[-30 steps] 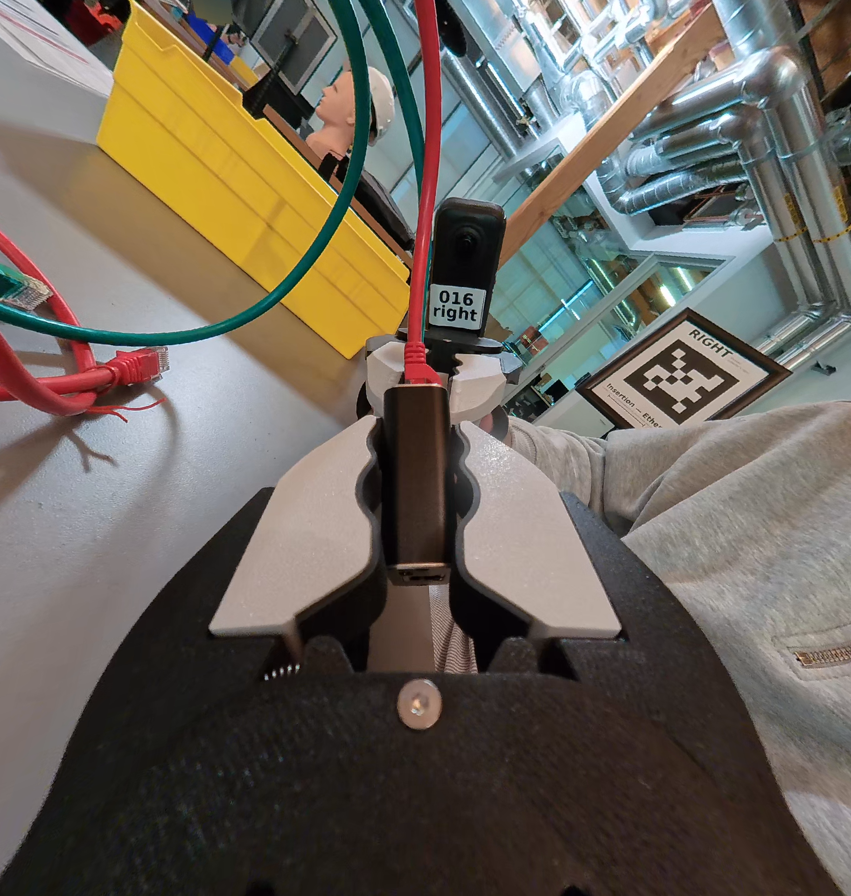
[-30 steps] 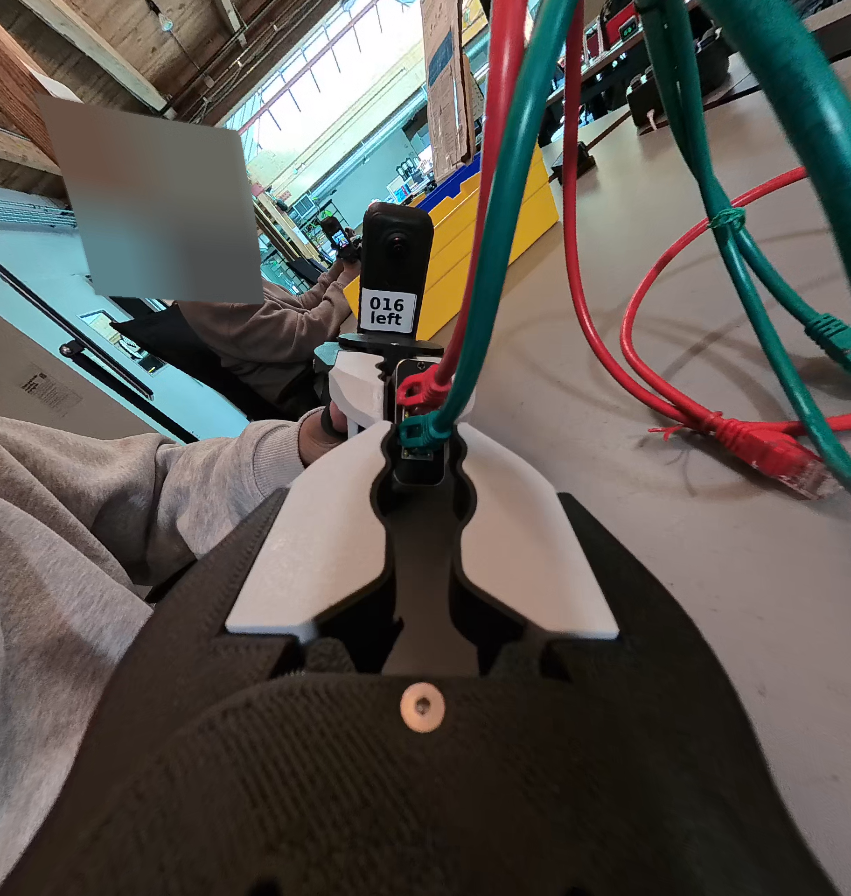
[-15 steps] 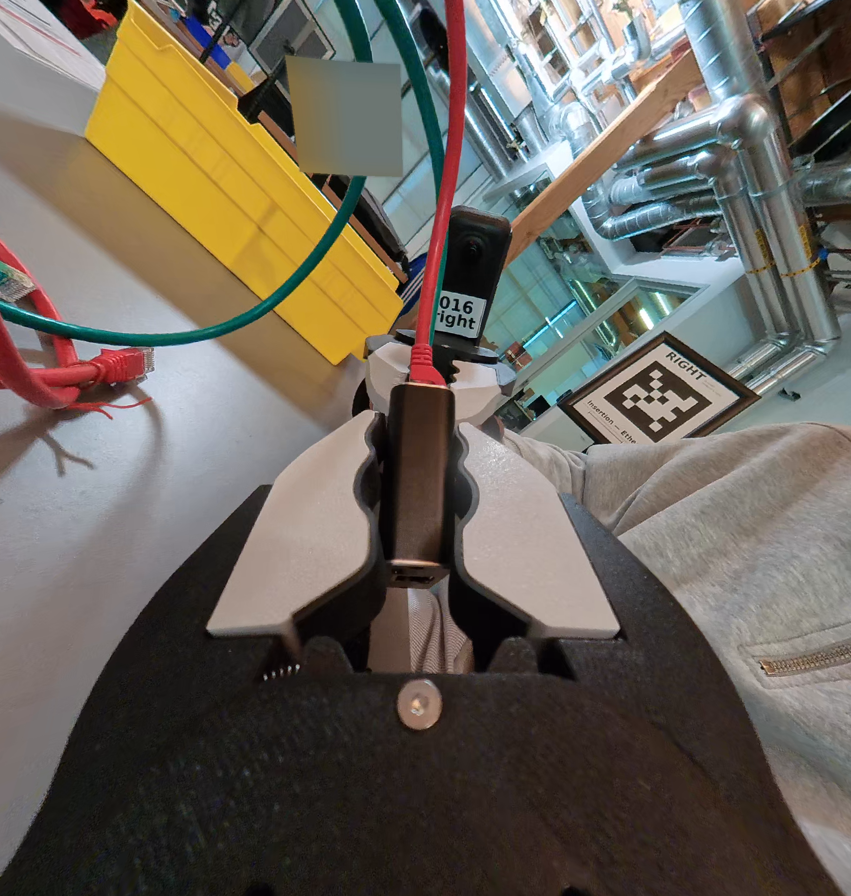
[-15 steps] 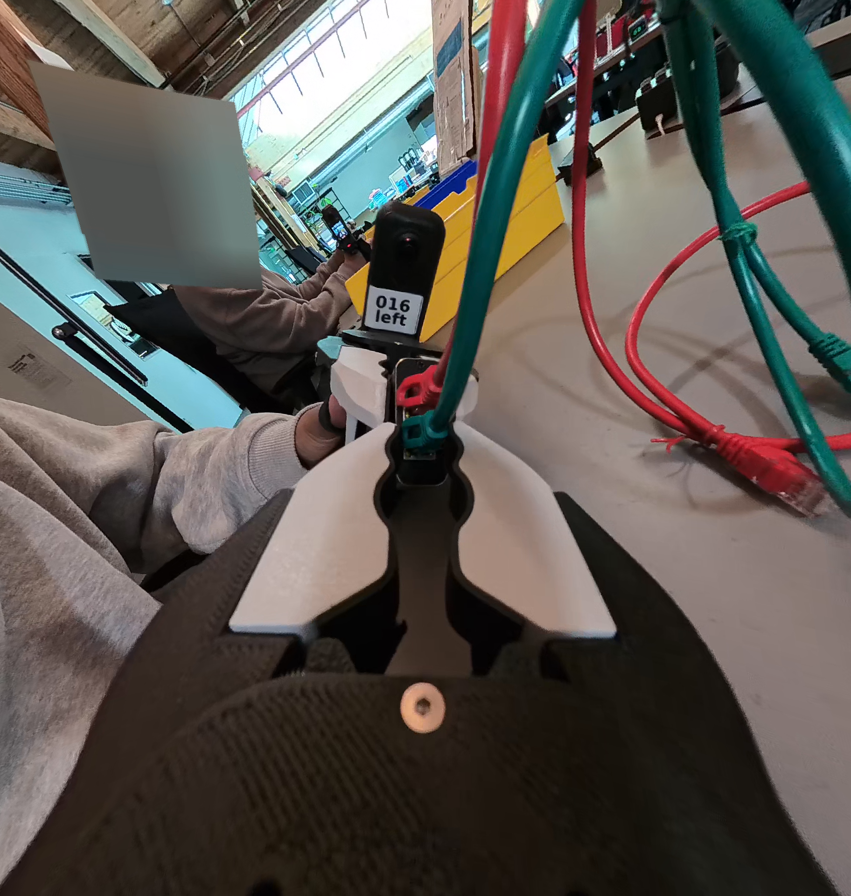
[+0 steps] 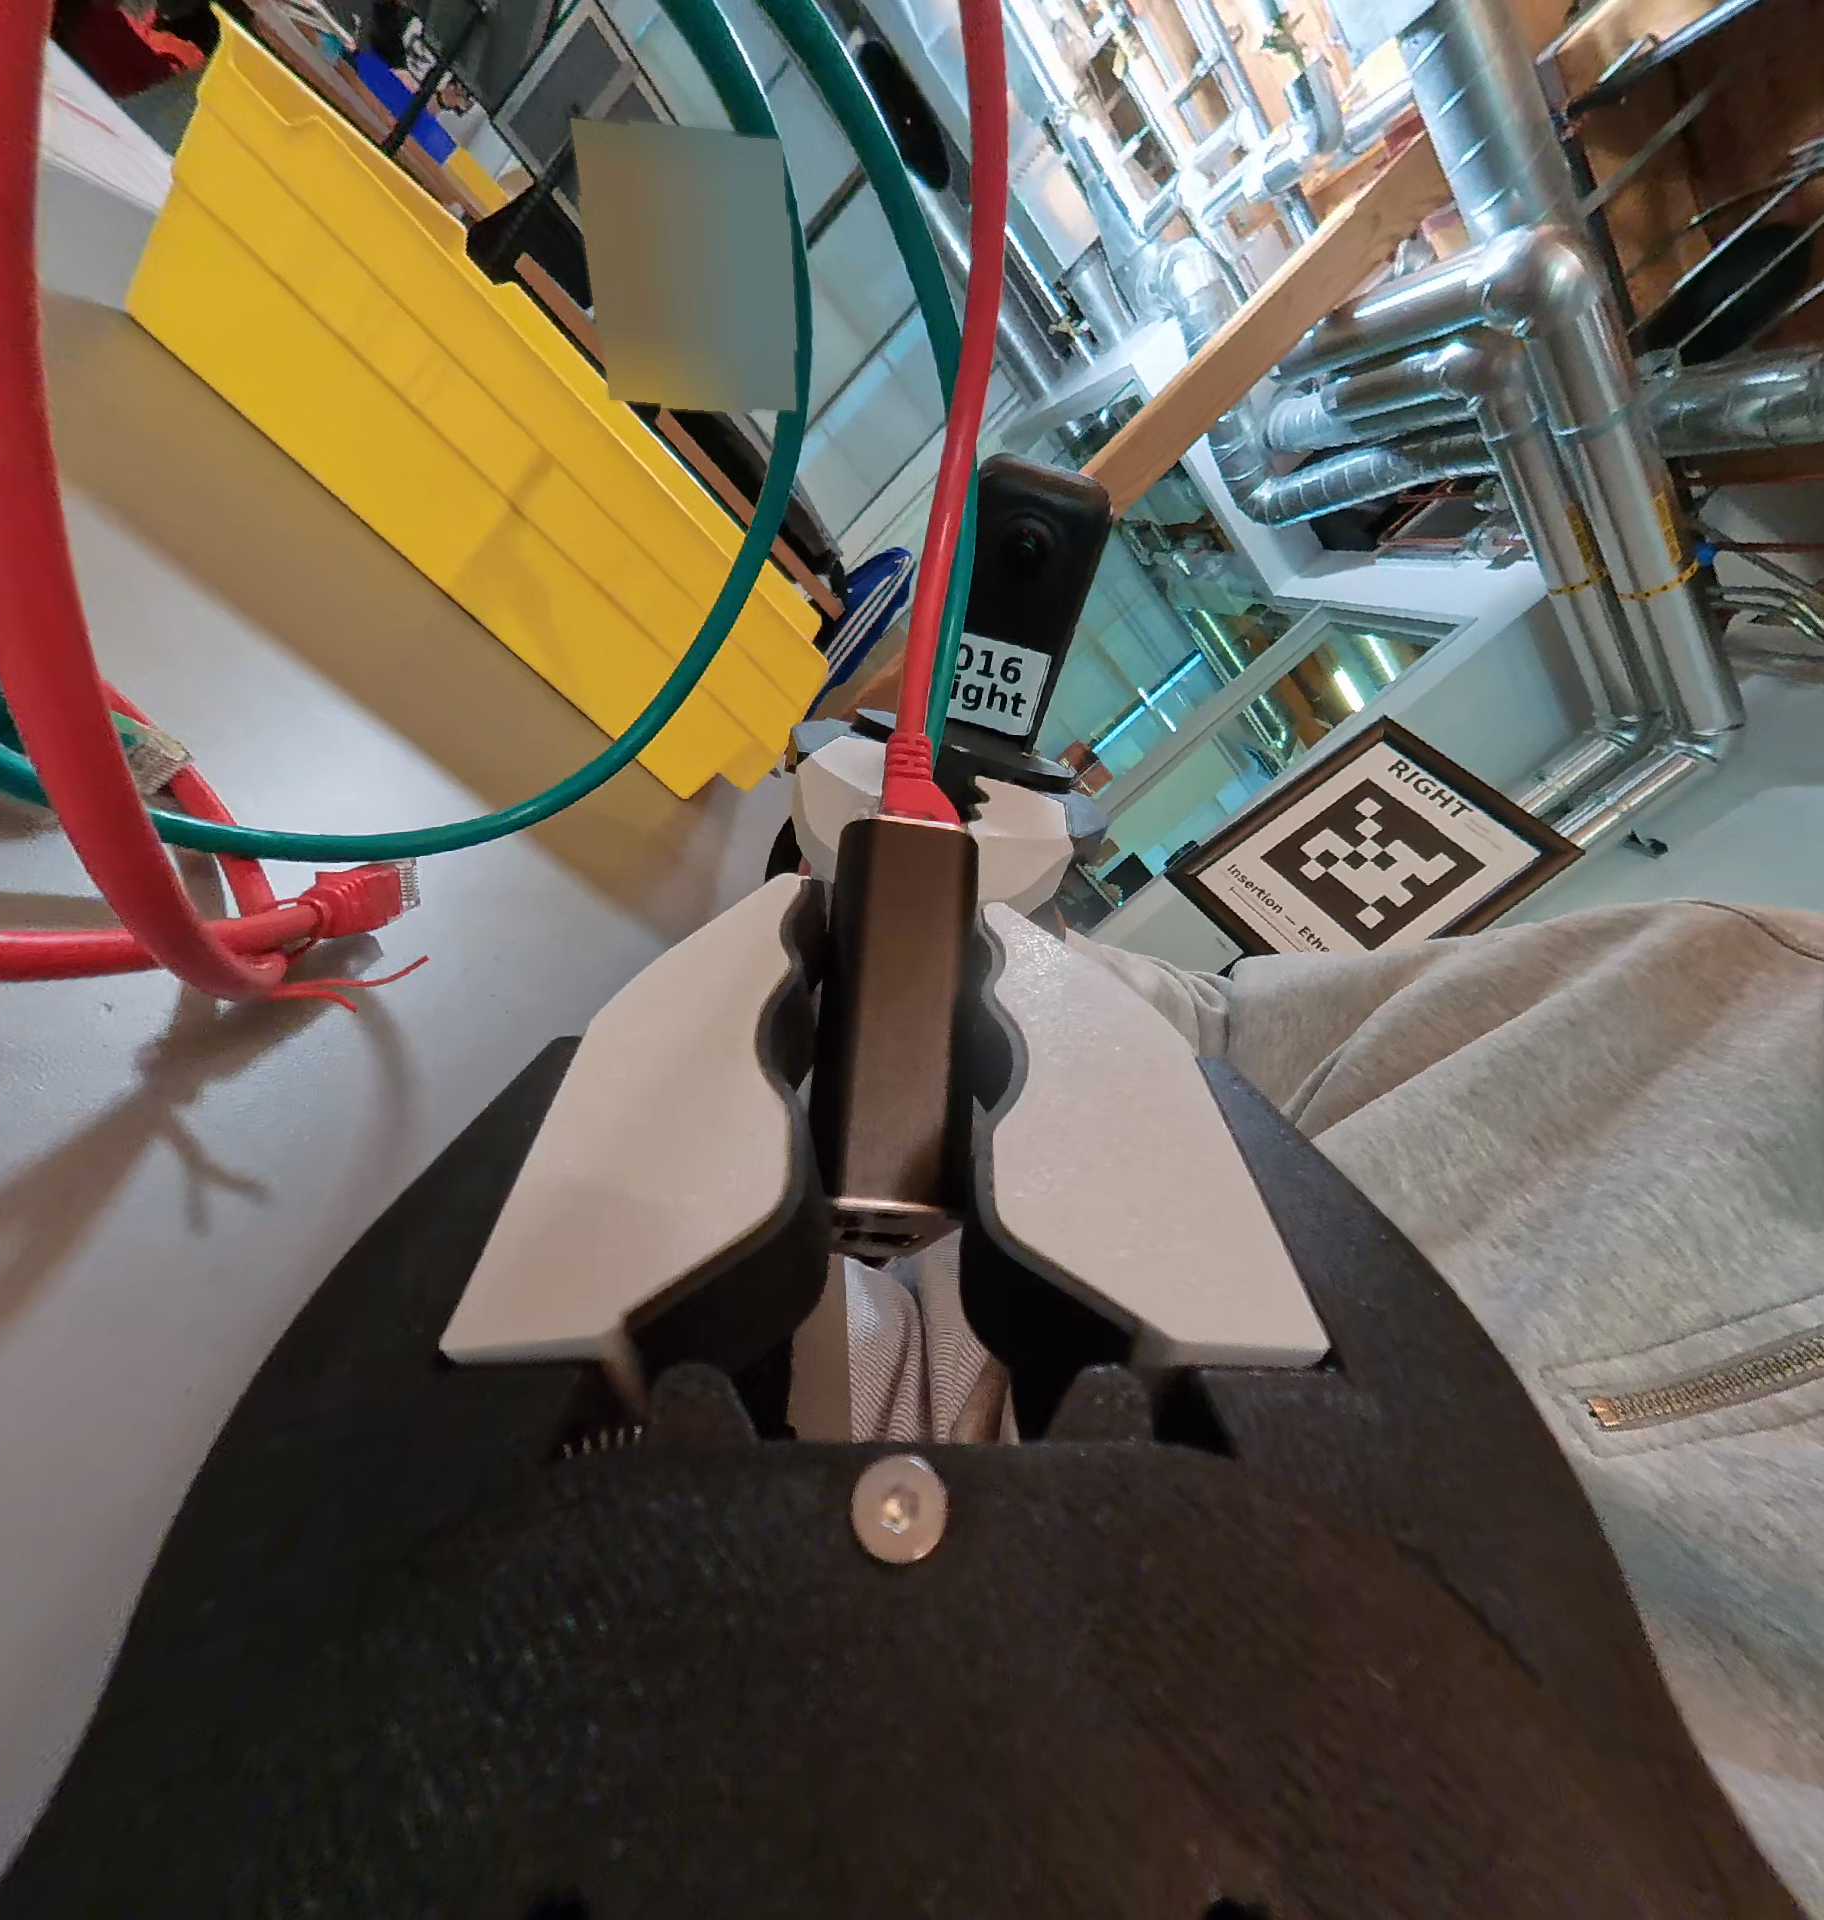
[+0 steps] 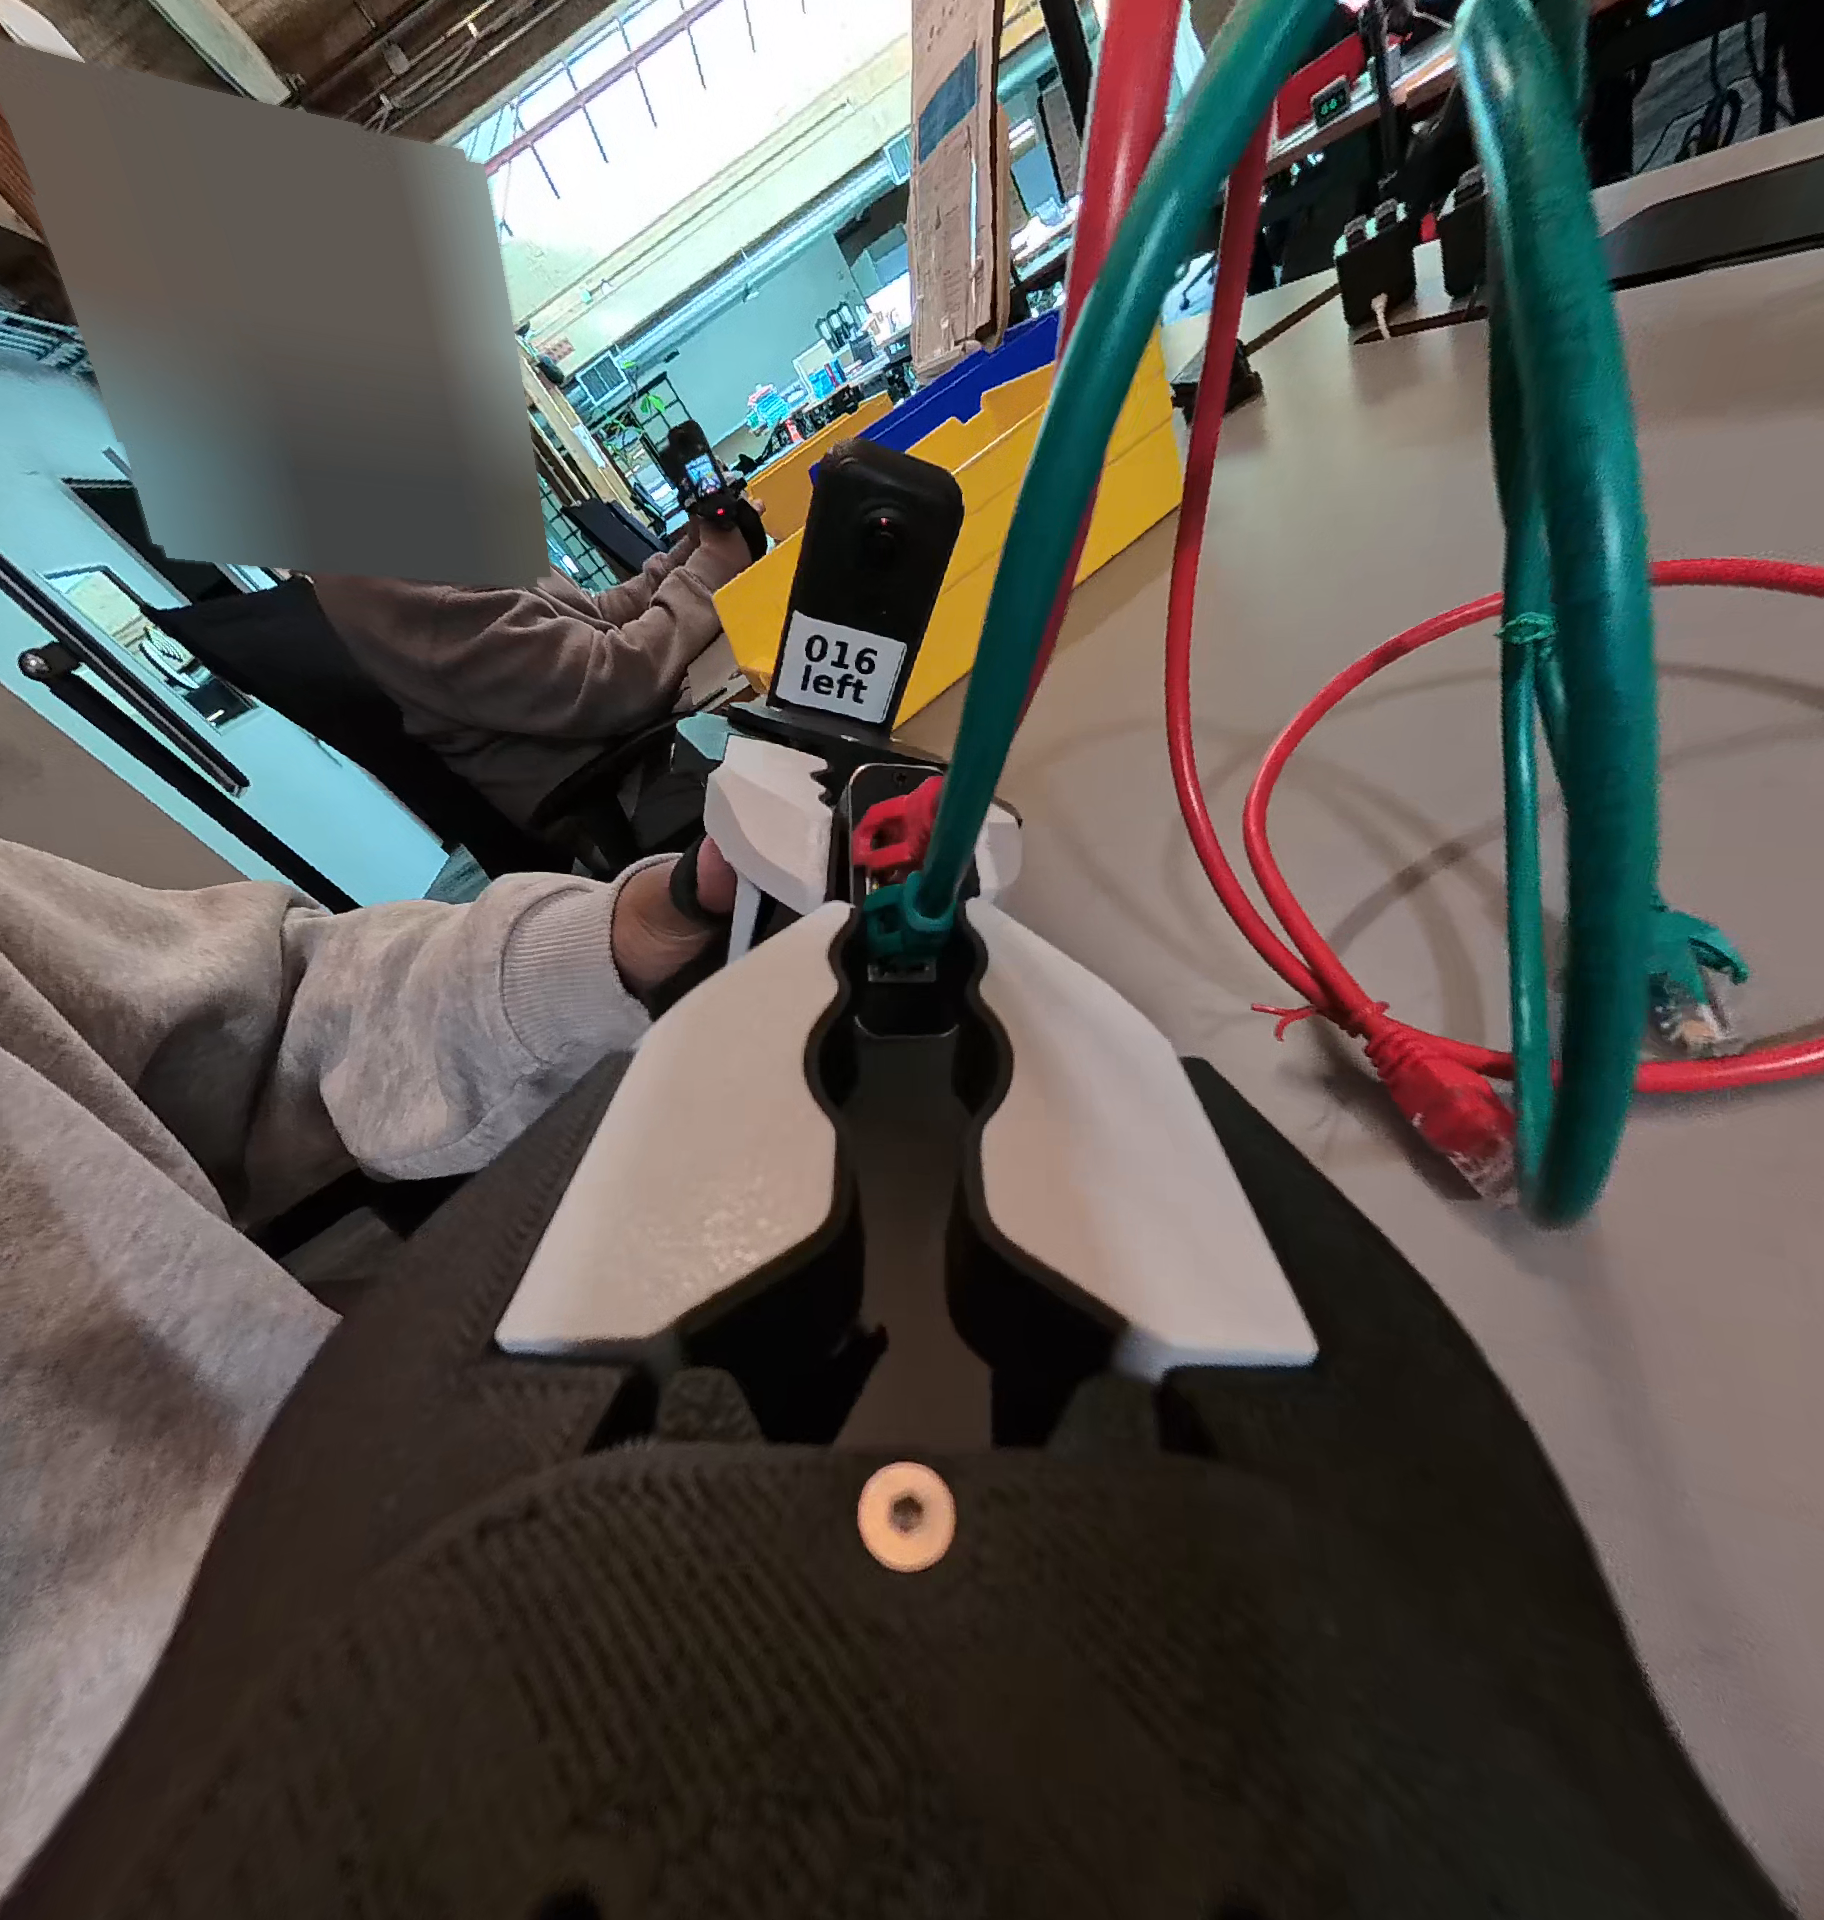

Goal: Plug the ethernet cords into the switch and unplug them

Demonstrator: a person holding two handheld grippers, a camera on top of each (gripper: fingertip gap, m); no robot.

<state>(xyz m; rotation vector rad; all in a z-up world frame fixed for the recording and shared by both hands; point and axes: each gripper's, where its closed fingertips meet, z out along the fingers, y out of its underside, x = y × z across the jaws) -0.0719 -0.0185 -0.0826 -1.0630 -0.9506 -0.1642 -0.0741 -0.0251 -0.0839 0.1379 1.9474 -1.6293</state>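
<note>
My left gripper (image 5: 892,899) is shut on the slim black switch (image 5: 887,1039) and holds it off the grey table (image 5: 212,1143). A red plug (image 5: 913,779) sits in the switch's far end. My right gripper (image 6: 903,925) faces it, with its jaws closed around the green plug (image 6: 892,920). This plug sits in the switch (image 6: 903,1003) just below the red plug (image 6: 892,831). The red and green cords rise from the plugs and loop over the table. The left gripper's white fingers (image 6: 773,831) show behind the switch.
The cords' loose ends lie on the table: a red plug (image 6: 1448,1101) and a green plug (image 6: 1687,997). A yellow bin (image 5: 420,416) stands at the table's far side. A framed marker board (image 5: 1375,842) and my grey sleeve (image 5: 1510,1143) are to the right. A seated person (image 6: 492,665) is beyond.
Both grippers have shifted together with the switch between them, and the cord loops hang closer to the cameras. The grips and both seated plugs look the same.
</note>
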